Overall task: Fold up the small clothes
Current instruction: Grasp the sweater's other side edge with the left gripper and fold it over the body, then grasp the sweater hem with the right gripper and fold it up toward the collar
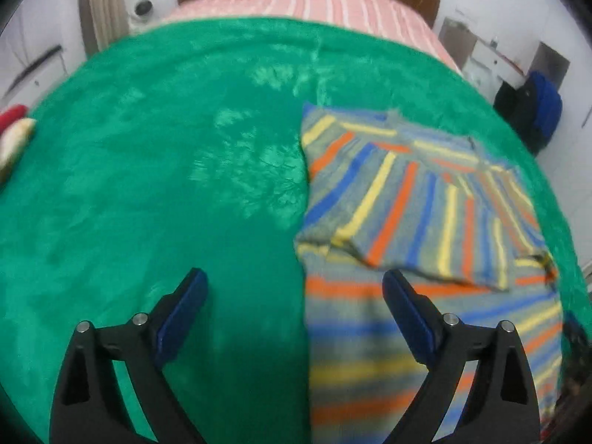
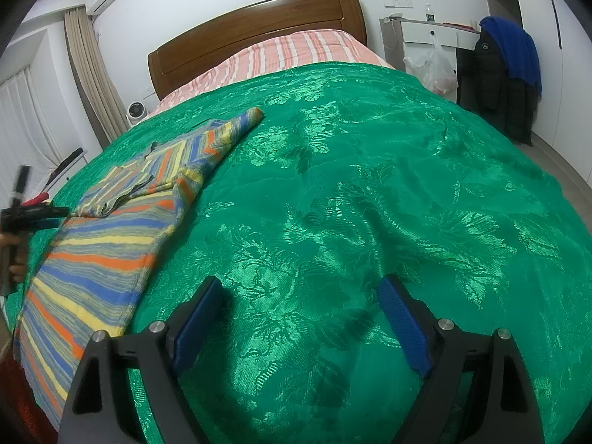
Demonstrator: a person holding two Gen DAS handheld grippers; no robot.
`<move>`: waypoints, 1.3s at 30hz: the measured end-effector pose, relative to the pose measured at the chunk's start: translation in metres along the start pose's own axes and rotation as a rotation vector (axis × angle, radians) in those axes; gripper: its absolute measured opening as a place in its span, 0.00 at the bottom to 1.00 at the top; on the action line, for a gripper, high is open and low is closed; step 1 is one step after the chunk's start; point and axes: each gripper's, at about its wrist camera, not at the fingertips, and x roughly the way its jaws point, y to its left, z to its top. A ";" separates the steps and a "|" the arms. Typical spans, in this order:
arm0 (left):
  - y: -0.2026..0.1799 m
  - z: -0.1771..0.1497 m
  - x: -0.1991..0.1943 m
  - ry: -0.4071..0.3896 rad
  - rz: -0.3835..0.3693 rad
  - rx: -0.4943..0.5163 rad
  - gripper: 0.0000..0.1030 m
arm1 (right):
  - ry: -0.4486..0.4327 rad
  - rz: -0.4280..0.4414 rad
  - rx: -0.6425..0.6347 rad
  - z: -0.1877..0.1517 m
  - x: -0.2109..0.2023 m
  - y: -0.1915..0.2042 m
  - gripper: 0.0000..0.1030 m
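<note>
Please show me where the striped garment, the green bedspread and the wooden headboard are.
striped garment [image 1: 414, 199]: left wrist view, folded upper layer.
green bedspread [image 2: 370, 185]: right wrist view, bare middle part.
wooden headboard [image 2: 259, 33]: right wrist view, front panel.

Both grippers are basically twins. The left gripper [image 1: 294, 277] has matte black plastic arms that fan out into a wide V, with triangular cutouts near the base and two shiny round silver pins on each side. Its fingers [image 1: 183, 314] are lined with flat dark blue pads. The right gripper [image 2: 299, 285] has the same black frame and silver pins, but its blue pads [image 2: 403, 327] show a fine ribbed texture.
</note>
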 end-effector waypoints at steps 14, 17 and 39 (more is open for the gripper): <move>-0.006 -0.043 -0.088 -0.110 0.178 0.069 0.96 | 0.003 -0.025 -0.017 -0.001 0.000 0.004 0.84; -0.006 -0.048 -0.095 -0.117 0.187 0.075 0.96 | 0.004 -0.033 -0.023 -0.001 0.000 0.004 0.84; -0.014 -0.202 -0.072 0.290 -0.116 0.235 0.71 | 0.359 0.345 -0.141 -0.056 -0.114 0.079 0.80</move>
